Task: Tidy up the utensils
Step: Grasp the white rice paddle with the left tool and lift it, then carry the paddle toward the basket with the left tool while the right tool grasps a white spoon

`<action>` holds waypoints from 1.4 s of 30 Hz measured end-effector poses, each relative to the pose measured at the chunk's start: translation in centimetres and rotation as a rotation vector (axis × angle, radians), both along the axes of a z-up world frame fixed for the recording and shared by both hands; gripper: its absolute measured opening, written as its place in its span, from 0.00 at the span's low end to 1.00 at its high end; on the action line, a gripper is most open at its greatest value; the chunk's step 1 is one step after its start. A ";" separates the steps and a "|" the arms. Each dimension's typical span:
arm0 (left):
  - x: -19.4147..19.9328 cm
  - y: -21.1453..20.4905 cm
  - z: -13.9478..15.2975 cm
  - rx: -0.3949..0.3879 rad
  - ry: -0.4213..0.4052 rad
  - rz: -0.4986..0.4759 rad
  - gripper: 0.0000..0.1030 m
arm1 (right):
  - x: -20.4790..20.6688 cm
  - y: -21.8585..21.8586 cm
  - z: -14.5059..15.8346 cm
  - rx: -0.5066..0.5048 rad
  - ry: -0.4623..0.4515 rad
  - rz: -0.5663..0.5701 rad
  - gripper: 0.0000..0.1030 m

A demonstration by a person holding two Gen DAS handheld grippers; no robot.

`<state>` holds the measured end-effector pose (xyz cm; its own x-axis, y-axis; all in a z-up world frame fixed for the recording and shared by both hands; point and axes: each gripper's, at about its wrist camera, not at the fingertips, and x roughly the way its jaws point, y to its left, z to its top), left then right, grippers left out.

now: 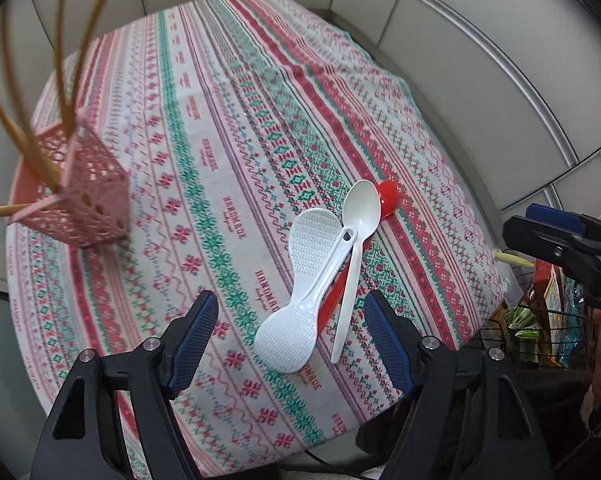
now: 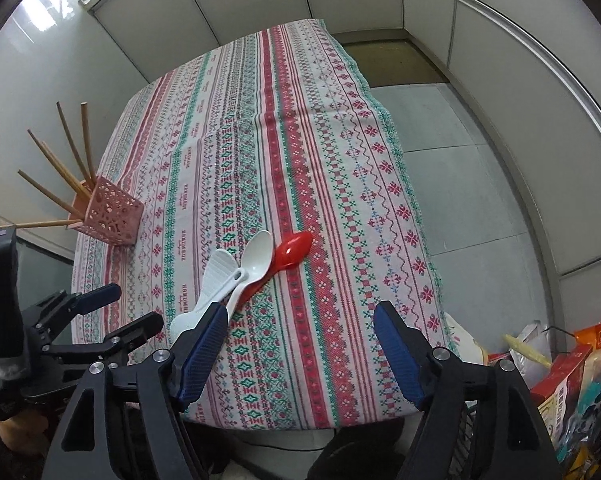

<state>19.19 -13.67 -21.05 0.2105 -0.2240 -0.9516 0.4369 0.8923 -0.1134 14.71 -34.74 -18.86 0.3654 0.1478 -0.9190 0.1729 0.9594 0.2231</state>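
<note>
Left gripper (image 1: 290, 328): my jaws stand apart, holding nothing, low over the near edge of the tablecloth (image 1: 228, 128).
Right gripper (image 2: 300, 344): my jaws stand apart, holding nothing, beside the left gripper (image 2: 112, 312), which lies to my left.
Utensil pile: two white rice paddles (image 1: 300, 288), a white spoon (image 1: 356, 240) and a red spoon (image 1: 386, 200) lie together on the cloth, just ahead of my left jaws.
Long axis: handles and bowls run from near my left jaws away and to the right; both spoon bowls point away from me.
Overlap: the white spoon lies across the red spoon; the paddles touch the white spoon.
Holder: a pink lattice basket (image 1: 88, 200) stands well to the left of the pile, with chopsticks (image 1: 64, 72) fanning out of it.
Surroundings: bags and boxes (image 2: 572, 376) sit off the table, right of my right jaws.
View difference: the right wrist view shows the red spoon's bowl (image 2: 294, 246) fully; the left wrist view hides most of it behind the white spoon.
</note>
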 end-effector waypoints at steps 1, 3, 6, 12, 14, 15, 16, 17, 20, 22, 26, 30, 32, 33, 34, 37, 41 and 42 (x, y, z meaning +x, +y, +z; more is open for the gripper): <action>0.3 -0.5 -0.5 0.001 0.013 -0.009 0.63 | 0.2 -0.2 -0.3 0.003 0.009 -0.002 0.75; 0.8 -1.3 -1.3 0.019 0.038 -0.034 0.52 | 0.4 -0.6 -0.8 0.011 0.020 -0.005 0.75; 1.5 -2.5 -2.7 0.021 0.069 -0.059 0.36 | 0.6 -1.2 -1.1 0.016 0.028 -0.012 0.75; 2.4 -4.9 -5.2 0.066 0.098 -0.103 0.21 | 1.0 -2.0 -1.3 0.028 0.032 -0.024 0.75; 2.6 -5.4 -5.9 0.083 0.103 -0.111 0.20 | 1.0 -2.2 -1.3 0.031 0.033 -0.026 0.75; 2.7 -5.7 -6.2 0.092 0.107 -0.114 0.19 | 1.0 -2.3 -1.4 0.032 0.033 -0.028 0.75; 2.8 -5.8 -6.4 0.097 0.107 -0.113 0.19 | 1.0 -2.4 -1.4 0.032 0.034 -0.029 0.75; 2.8 -6.0 -6.5 0.101 0.095 -0.115 0.18 | 1.0 -2.6 -1.5 0.032 0.036 -0.031 0.75; 2.8 -6.5 -6.7 0.114 0.081 -0.123 0.18 | 0.9 -3.1 -1.6 0.033 0.039 -0.041 0.75; 2.8 -6.8 -6.8 0.119 0.076 -0.126 0.18 | 0.8 -3.3 -1.8 0.034 0.042 -0.047 0.75; 2.8 -7.1 -6.8 0.108 0.065 -0.116 0.14 | 0.7 -3.7 -1.9 0.036 0.047 -0.056 0.75; 3.1 -7.3 -6.4 0.094 0.052 -0.114 0.05 | 0.7 -3.7 -1.8 0.046 0.047 -0.061 0.75; 3.2 -7.1 -5.8 0.070 0.049 -0.107 0.03 | 0.8 -3.6 -1.7 0.050 0.046 -0.063 0.75; 3.3 -6.5 -5.3 0.066 0.035 -0.105 0.03 | 0.9 -3.6 -1.7 0.052 0.045 -0.063 0.75; 3.3 -6.4 -5.0 0.065 0.023 -0.104 0.03 | 1.0 -3.4 -1.7 0.055 0.045 -0.063 0.75; 3.1 -5.5 -4.0 0.041 0.005 -0.092 0.03 | 1.5 -3.0 -2.0 0.070 0.050 -0.060 0.75; 3.1 -4.3 -2.3 0.019 -0.030 -0.076 0.03 | 2.4 -2.2 -2.9 0.099 0.064 -0.052 0.75; 2.9 -3.9 -1.8 0.010 -0.040 -0.074 0.03 | 2.6 -2.0 -3.1 0.108 0.068 -0.052 0.75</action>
